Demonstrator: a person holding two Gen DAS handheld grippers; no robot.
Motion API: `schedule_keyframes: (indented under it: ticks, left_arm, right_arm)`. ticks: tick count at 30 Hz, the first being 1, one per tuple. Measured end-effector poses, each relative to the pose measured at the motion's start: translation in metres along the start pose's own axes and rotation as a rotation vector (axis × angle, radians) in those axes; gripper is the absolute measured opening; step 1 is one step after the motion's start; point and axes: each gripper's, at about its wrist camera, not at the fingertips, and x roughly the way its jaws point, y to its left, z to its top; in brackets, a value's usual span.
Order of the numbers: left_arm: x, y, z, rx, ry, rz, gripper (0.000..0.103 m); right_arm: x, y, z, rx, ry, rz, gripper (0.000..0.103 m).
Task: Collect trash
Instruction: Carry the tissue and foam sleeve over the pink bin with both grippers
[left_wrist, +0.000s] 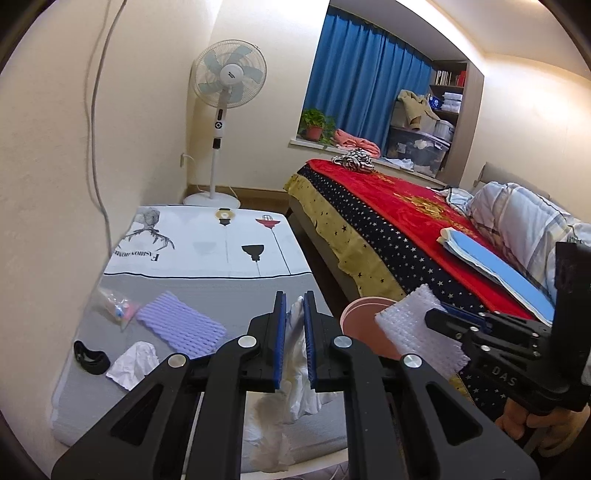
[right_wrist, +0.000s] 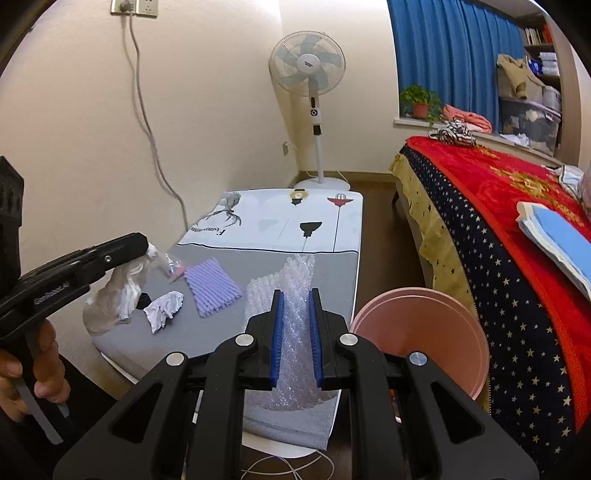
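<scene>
Blue-padded jaws of the left gripper (left_wrist: 294, 295) pinch a crumpled white plastic bag (left_wrist: 299, 373), lifted above the grey table (left_wrist: 221, 291) at the frame's lower centre. Right gripper (right_wrist: 296, 291) is clamped on a sheet of bubble wrap (right_wrist: 295, 280). Lower right in the right wrist view stands a pink bin (right_wrist: 421, 332), its inside not visible. On the table lie a purple foam net (right_wrist: 212, 288), crumpled tissue (right_wrist: 164, 308) and a small clear packet (left_wrist: 114, 306).

White pedestal fan (right_wrist: 307, 70) in the corner, blue curtain (right_wrist: 458, 48), potted plant (right_wrist: 419, 99) on the windowsill, red starred blanket (left_wrist: 388, 210) covering the bed, wall socket (right_wrist: 135, 7)
</scene>
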Motion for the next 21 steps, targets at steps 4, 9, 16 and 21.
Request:
schedule_keyframes:
  ticks: [4,9,16,21]
  left_arm:
    - [0.001,0.003,-0.002,-0.021,0.006,-0.021,0.01]
    - [0.004,0.002,-0.002,-0.018,0.009,-0.036,0.01]
    - [0.01,-0.006,0.001,-0.021,0.027,-0.052,0.01]
    - [0.026,-0.024,0.026,0.017,0.035,-0.073,0.01]
  right_arm:
    - [0.004,0.003,0.001,-0.017,-0.002,0.002,0.014]
    - [0.007,0.006,0.001,-0.034,0.005,0.003,0.014]
    - [0.004,-0.006,0.006,-0.03,0.0,-0.032,0.014]
    - [-0.007,-0.043,0.029,0.006,-0.027,-0.078,0.014]
